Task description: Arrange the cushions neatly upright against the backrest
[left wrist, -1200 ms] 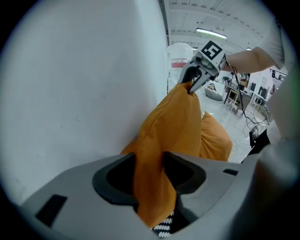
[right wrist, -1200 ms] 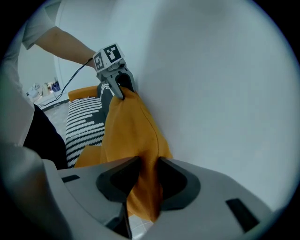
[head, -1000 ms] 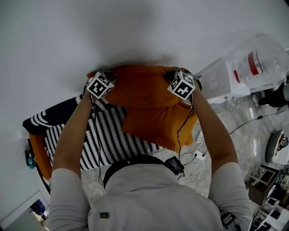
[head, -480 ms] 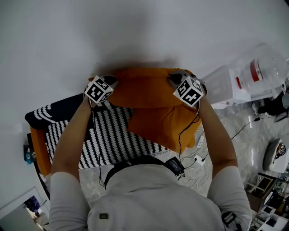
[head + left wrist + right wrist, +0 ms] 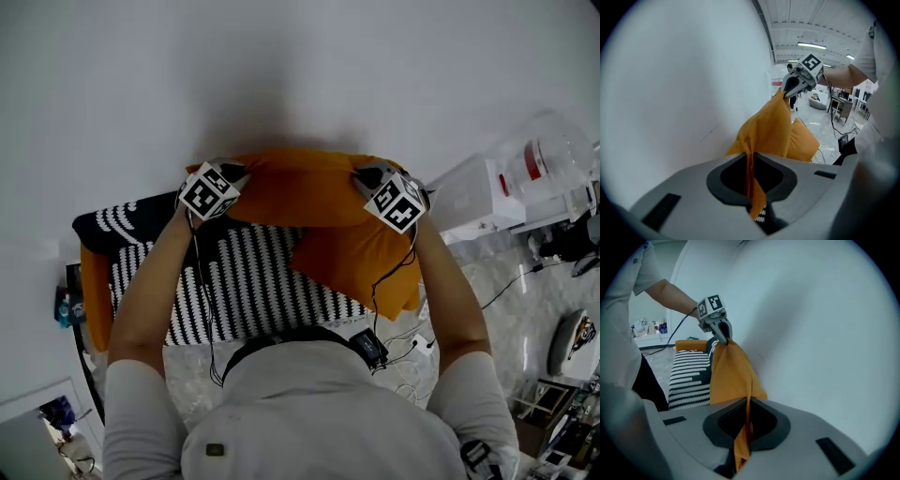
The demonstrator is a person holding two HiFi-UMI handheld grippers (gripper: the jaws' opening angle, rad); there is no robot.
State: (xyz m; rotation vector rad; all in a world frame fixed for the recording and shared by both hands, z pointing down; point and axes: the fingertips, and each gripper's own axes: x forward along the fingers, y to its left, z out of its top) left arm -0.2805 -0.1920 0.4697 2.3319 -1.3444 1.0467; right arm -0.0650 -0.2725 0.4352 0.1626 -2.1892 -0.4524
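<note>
- Left gripper [image 5: 751, 194]: jaws have just been closing and are now pinched on the left top corner of the orange cushion [image 5: 300, 187].
- Right gripper [image 5: 742, 437]: clamped nearly shut on the opposite top corner.
- The two-corner hold likely keeps the cushion hanging flat and upright, stretched between the grippers, near the white wall [image 5: 281, 75].
- Below both grippers is the striped sofa seat [image 5: 244, 291].
- A second orange cushion [image 5: 361, 262] lies flat under the right gripper, not yet stood up.

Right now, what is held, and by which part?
One orange cushion, by its upper corners: left gripper, just closed, on the left; right gripper on the right.
</note>
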